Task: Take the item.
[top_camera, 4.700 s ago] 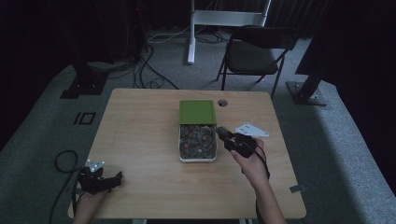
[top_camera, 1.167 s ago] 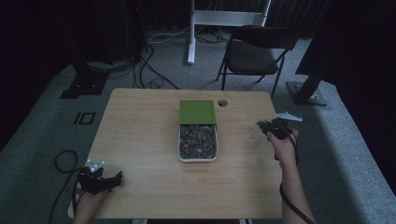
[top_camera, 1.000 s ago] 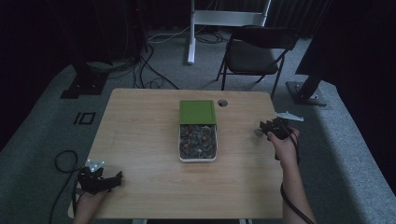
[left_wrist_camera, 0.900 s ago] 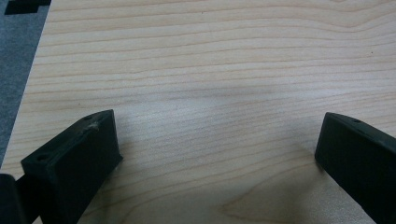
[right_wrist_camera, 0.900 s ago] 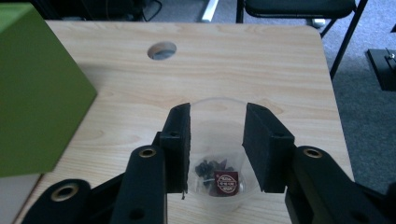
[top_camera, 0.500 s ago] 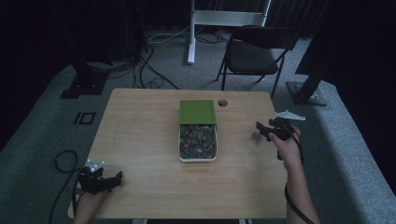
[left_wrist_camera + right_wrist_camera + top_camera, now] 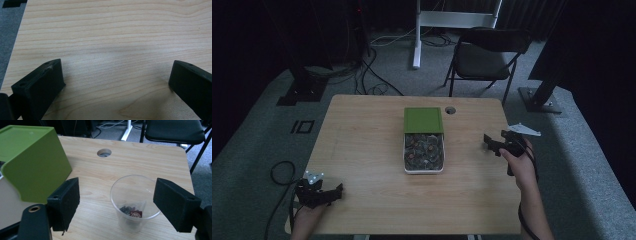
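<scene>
The right gripper (image 7: 492, 143) is seen in the high view near the right edge of the wooden table (image 7: 362, 135), held in the person's right hand (image 7: 521, 167) and pointed toward the table's middle. Its jaws have just been opening and now stand wide; in the right gripper view a clear plastic cup (image 7: 135, 202) stands upright on the wood between them, with a gap on either side, so that neither pad presses on it. A tea bag (image 7: 132, 212) — dark, with a small red tag — is seen lying at the bottom of the cup. To the left of the cup in that view, and well apart from it in the high view, a green lid (image 7: 32, 162) is propped up at the far end of a white box (image 7: 424, 162), and the box is seen from above to be filled with small dark packets (image 7: 424, 151). A round cable hole (image 7: 104, 152) is cut into the table beyond the cup. The left gripper (image 7: 323, 192) rests at the near left corner of the table in the left hand (image 7: 307, 220); its jaws are spread wide over bare wood, nothing being held between them. Behind the table a black folding chair (image 7: 489, 55) stands on the grey carpet.
</scene>
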